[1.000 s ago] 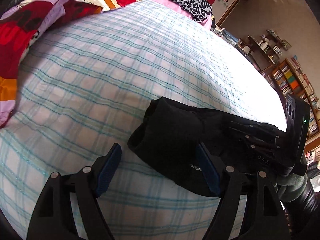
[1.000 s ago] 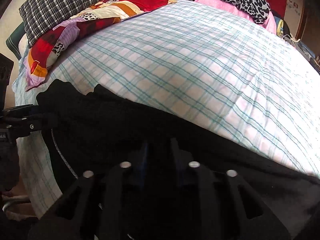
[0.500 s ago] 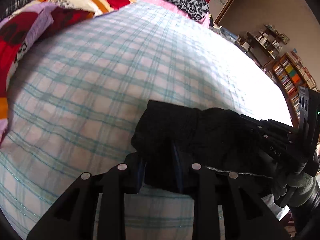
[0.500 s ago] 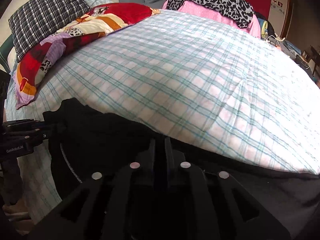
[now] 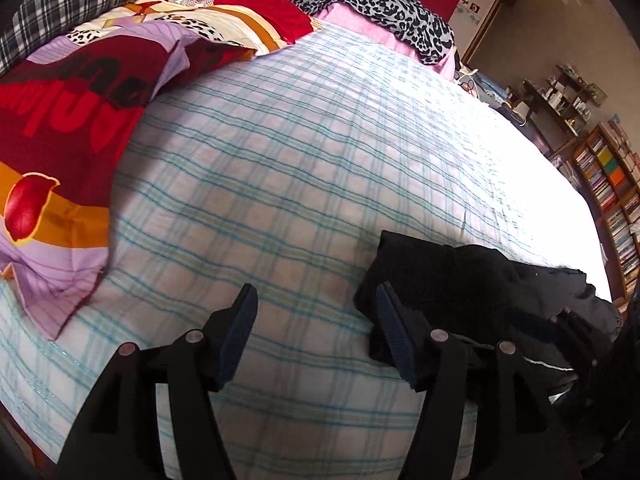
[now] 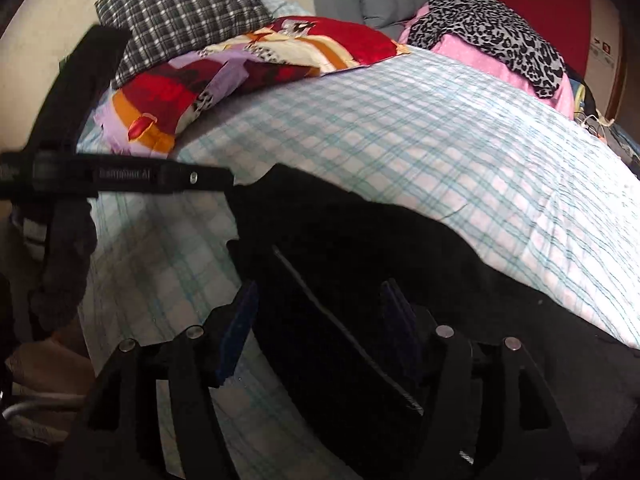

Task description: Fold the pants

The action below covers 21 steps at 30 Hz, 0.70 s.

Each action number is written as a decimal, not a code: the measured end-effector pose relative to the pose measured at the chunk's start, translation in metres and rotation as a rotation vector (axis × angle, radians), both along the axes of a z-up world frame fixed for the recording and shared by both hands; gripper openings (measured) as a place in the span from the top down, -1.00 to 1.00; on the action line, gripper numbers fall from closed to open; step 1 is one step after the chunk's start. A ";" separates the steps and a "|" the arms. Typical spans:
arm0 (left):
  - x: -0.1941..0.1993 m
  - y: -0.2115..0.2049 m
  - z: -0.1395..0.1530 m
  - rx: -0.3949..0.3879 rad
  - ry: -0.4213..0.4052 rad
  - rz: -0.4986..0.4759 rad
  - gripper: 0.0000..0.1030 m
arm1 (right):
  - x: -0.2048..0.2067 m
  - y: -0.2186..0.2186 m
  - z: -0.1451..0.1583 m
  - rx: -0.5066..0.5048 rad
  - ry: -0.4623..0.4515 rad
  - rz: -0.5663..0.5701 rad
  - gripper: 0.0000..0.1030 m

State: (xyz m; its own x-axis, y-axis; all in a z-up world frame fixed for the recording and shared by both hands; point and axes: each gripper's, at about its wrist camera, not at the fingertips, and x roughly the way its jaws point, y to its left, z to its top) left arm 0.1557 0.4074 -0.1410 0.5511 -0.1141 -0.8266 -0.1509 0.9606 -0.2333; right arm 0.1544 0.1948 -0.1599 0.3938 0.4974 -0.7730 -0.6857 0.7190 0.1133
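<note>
The black pants [image 5: 460, 280] lie bunched and folded on the checked bed sheet [image 5: 320, 140], at the lower right of the left wrist view. My left gripper [image 5: 316, 320] has its jaws opening over bare sheet, and its right finger [image 5: 394, 332] stands at the pants' left edge. In the right wrist view the pants [image 6: 360, 240] spread across the lower half. My right gripper [image 6: 320, 320] hovers over them, jaws opening, the cloth lying between the pads without being pinched. The left gripper [image 6: 120, 176] also shows there, at the left.
A red, orange and lilac pillow [image 5: 80, 120] and a checked pillow [image 6: 180, 12] lie at the bed's far left. Leopard-print cloth [image 5: 380, 8] sits on a pink heap at the far end. Bookshelves [image 5: 612, 184] stand beyond the bed's right side.
Half a second ago both grippers were shut on the pants. Both have opened and let go. The left gripper has shifted left, off the cloth.
</note>
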 end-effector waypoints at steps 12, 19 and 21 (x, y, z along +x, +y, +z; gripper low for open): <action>-0.006 0.010 0.003 -0.022 -0.006 0.032 -0.21 | 0.005 0.051 -0.025 -0.135 -0.045 0.011 0.16; -0.007 -0.005 0.006 -0.011 -0.008 0.014 -0.21 | 0.009 0.014 0.018 -0.025 -0.068 -0.102 0.52; -0.007 -0.015 0.006 -0.006 -0.007 -0.002 -0.21 | 0.012 -0.006 0.038 0.030 -0.077 -0.144 0.53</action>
State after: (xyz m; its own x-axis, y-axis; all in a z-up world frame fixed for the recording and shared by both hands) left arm 0.1484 0.3924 -0.1349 0.5563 -0.1204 -0.8222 -0.1475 0.9594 -0.2403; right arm 0.1669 0.1888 -0.1220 0.5204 0.4535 -0.7236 -0.5831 0.8077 0.0868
